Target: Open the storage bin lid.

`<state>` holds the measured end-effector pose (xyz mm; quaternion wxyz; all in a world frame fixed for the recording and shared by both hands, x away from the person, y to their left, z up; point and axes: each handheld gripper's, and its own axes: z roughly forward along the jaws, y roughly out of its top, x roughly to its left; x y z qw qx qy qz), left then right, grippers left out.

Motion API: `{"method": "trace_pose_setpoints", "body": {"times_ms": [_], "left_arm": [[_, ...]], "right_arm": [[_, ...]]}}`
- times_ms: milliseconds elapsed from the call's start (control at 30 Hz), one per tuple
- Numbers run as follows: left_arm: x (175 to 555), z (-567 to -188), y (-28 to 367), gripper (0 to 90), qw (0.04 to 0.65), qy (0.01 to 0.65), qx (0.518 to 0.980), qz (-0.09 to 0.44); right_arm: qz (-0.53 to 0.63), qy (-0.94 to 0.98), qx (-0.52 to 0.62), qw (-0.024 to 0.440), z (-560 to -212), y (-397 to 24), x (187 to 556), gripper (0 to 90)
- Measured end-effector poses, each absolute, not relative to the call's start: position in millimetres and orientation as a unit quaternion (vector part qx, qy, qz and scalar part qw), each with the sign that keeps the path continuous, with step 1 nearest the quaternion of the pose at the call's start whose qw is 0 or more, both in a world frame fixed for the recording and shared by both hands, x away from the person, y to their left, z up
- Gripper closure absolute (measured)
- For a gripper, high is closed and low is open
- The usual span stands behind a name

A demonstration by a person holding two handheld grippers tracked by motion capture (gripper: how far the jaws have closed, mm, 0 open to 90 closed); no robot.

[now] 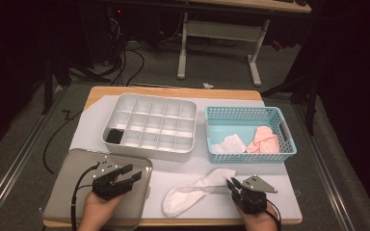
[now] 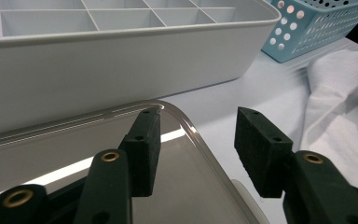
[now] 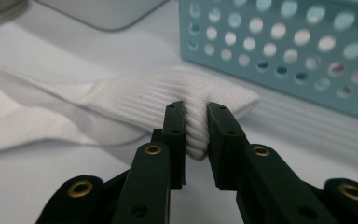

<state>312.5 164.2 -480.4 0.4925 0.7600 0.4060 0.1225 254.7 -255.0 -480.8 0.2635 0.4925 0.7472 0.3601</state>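
A white sock [image 1: 192, 192] lies stretched out on the white mat near the table's front edge. My right gripper [image 1: 232, 184] is at its right end, and in the right gripper view the right gripper [image 3: 196, 116] is shut on the ribbed cuff of the sock [image 3: 135, 102], which bunches between the pads. My left gripper [image 1: 134, 172] hovers over the right part of a clear plastic lid [image 1: 67, 166] at the front left. The left gripper [image 2: 196, 135] stands open with nothing between its jaws, just above the rounded corner of the lid [image 2: 74, 154].
A white compartment box [image 1: 144, 150] sits behind the lid, with a black item [image 1: 114, 136] in its front left cell. To its right, a blue perforated basket [image 1: 250, 156] holds a white sock [image 1: 231, 143] and a pink sock [image 1: 265, 142].
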Motion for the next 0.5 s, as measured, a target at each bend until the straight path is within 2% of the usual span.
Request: {"method": "trace_pose_setpoints", "body": {"times_ms": [167,300,500], "left_arm": [[312,-480,166,51.0,0.494,0.407,0.759,0.118],[313,-482,165,51.0,0.494,0.405,0.761,0.116],[313,-484,167,51.1,0.495,0.408,0.759,0.113]], "right_arm": [[0.374,0.747,0.478,0.274,-469,-240,279,76.6],[0.378,0.755,0.464,0.269,-465,-223,302,67.3],[0.395,0.748,0.454,0.278,-460,-219,295,59.0]]}}
